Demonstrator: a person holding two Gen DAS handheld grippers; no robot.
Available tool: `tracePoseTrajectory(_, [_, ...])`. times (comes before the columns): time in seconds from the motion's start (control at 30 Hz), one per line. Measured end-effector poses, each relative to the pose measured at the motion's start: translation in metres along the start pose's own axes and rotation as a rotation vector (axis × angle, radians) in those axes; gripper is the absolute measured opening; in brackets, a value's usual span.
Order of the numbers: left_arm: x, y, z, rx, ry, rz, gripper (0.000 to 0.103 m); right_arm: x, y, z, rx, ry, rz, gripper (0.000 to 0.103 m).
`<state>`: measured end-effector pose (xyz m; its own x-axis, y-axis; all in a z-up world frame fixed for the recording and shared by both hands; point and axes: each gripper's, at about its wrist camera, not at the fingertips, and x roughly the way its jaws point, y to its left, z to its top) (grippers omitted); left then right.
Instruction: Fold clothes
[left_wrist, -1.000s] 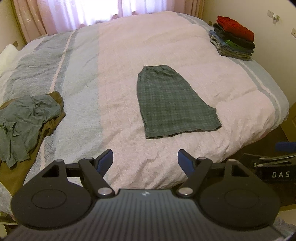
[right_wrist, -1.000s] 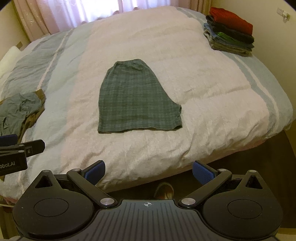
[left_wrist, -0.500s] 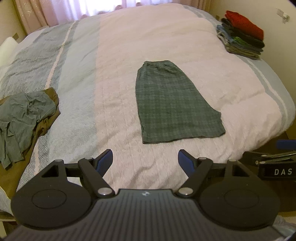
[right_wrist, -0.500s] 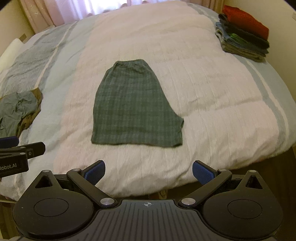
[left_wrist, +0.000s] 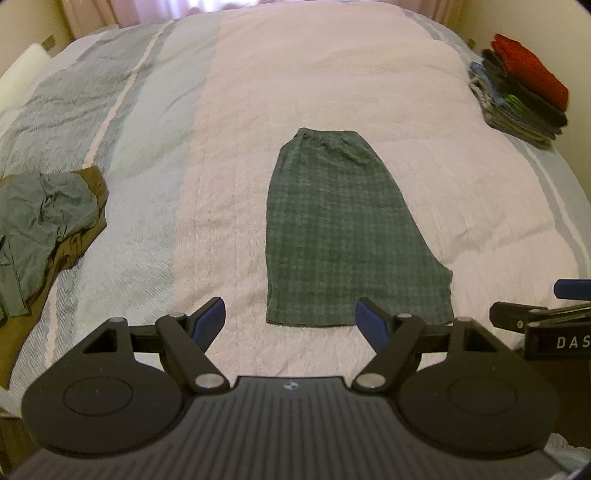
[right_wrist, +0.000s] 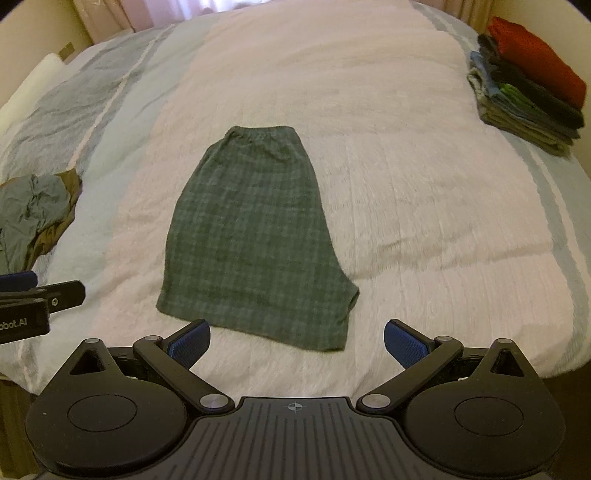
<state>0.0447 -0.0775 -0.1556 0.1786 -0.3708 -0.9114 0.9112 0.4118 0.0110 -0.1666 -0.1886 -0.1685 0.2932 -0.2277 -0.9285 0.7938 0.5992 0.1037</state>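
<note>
plaid shorts (left_wrist: 347, 236) lying flat on the pink middle of the bed (left_wrist: 236, 110), already halved lengthwise by the look of it, waistband at the far end, hem at the near edge. compared with a second ago: sits larger and nearer in both wrist views, hem now just ahead of the fingertips. both grippers brought in over the bed edge and tipped down toward the hem. shorts themselves unmoved, no new crease.

left gripper (left_wrist: 290, 323) spread wide, nothing between the pads, hovering near the hem's left corner. right gripper (right_wrist: 295, 341) likewise spread and empty, near the hem's right corner (right_wrist: 332, 339). probably means the approach for the next fold: catch the hem at both corners and carry it up to the waistband. no contact with the cloth yet.

no baskets, boxes or other containers in view. instead, folded stack (left_wrist: 521, 99) at the far right edge of the bed, red piece on top, well apart from the shorts. unfolded heap (left_wrist: 44, 225) of grey-green and olive cloth at the left edge, waiting.
</note>
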Motion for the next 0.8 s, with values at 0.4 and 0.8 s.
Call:
tracePoseTrajectory(0.4, [0.032, 0.011, 0.011, -0.060, 0.053, -0.003, 0.063, 0.034, -0.060, 0.009, 0.202, -0.039, 0.147, 0.103])
tracePoseTrajectory(0.8, [0.135, 0.061, -0.013, -0.130, 0.128, -0.127, 0.056, 0.107, -0.115, -0.023, 0.414, 0.045, 0.157, 0.102])
